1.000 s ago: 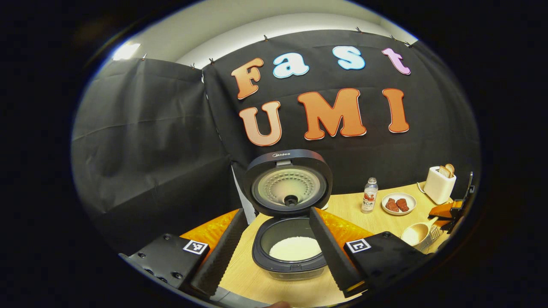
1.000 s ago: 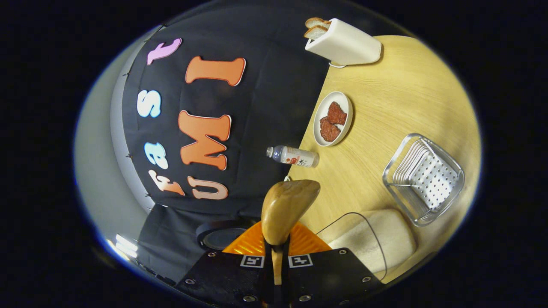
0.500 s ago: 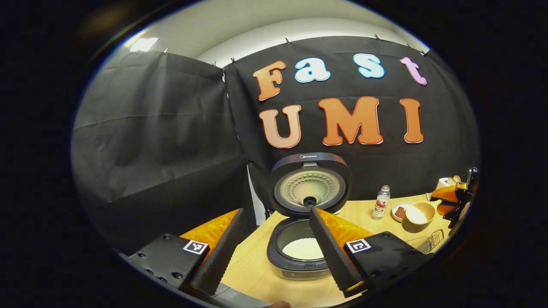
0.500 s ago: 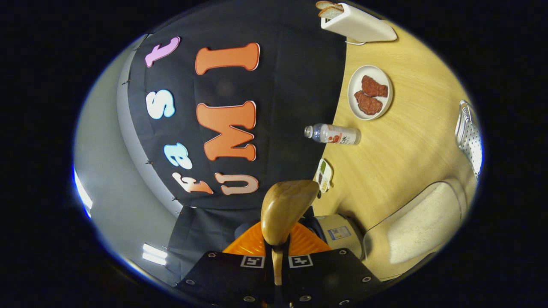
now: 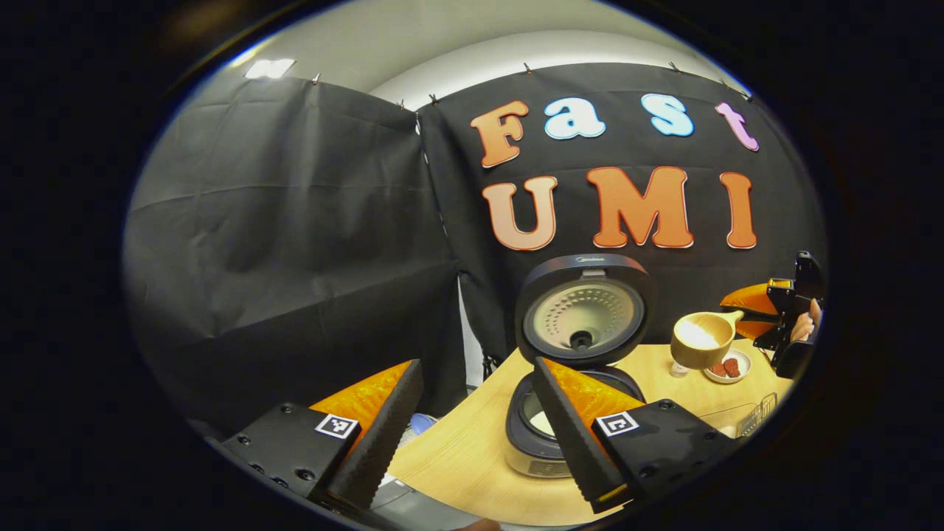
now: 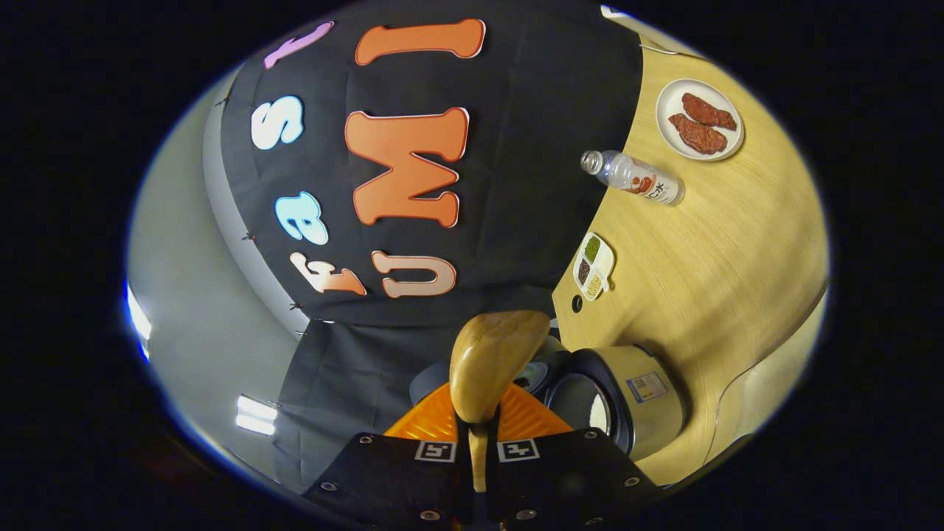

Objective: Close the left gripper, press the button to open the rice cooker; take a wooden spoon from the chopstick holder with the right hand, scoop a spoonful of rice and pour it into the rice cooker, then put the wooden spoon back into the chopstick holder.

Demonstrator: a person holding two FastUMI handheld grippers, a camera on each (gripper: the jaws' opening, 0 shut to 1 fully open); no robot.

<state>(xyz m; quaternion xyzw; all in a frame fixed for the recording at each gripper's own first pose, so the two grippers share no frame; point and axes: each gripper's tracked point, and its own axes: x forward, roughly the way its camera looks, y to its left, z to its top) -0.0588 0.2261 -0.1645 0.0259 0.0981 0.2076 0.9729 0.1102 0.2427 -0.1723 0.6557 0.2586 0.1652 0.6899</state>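
The rice cooker (image 5: 531, 442) stands on the table with its lid (image 5: 585, 310) raised, and white rice shows in its pot (image 5: 542, 422). My left gripper (image 5: 476, 363) is open with nothing between its fingers, short of the cooker. At the right, my right gripper (image 5: 782, 313) holds the wooden spoon (image 5: 700, 339) in the air beside the lid, white rice in its bowl. In the right gripper view, my right gripper (image 6: 478, 442) is shut on the wooden spoon (image 6: 490, 365) by its handle. There the rice cooker (image 6: 627, 402) lies just beyond the spoon's bowl.
A plate of meat (image 6: 699, 119), a small bottle (image 6: 633, 177) and a little divided dish (image 6: 594, 265) sit on the wooden table (image 6: 723, 258) along the cloth wall. The metal chopstick holder (image 5: 756, 422) stands at the right, near the plate (image 5: 726, 366).
My right gripper has carried the rice-filled spoon up and toward the cooker; the rice container and the holder have slid out of its view. My left gripper has swung left, so the cooker sits further right.
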